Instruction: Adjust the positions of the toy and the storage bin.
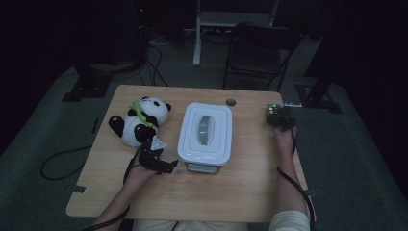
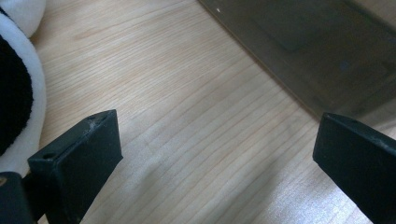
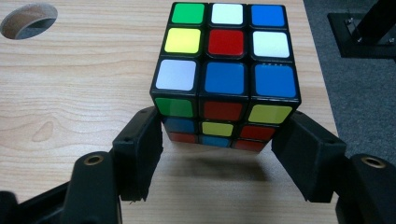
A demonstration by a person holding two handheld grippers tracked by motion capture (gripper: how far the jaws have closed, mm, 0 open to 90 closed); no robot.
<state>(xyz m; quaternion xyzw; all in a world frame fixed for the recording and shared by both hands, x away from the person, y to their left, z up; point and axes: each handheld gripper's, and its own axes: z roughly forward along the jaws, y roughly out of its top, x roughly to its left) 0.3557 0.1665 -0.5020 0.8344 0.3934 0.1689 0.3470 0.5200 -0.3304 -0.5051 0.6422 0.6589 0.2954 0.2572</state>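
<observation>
Cube (image 3: 226,74) clamped between right tool (image 3: 219,142) jaws; left tool (image 2: 212,158) wide open.

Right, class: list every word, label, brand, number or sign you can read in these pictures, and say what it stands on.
None can be read.
Rubik's cube: plain coloured stickers; faint marks on one blue sticker are too small to read.
White lidded box: no lettering visible.
Plush panda: green ribbon, no legible tag.
Wooden table: plain grain.
Right tool and left tool: plain black jaws.
</observation>
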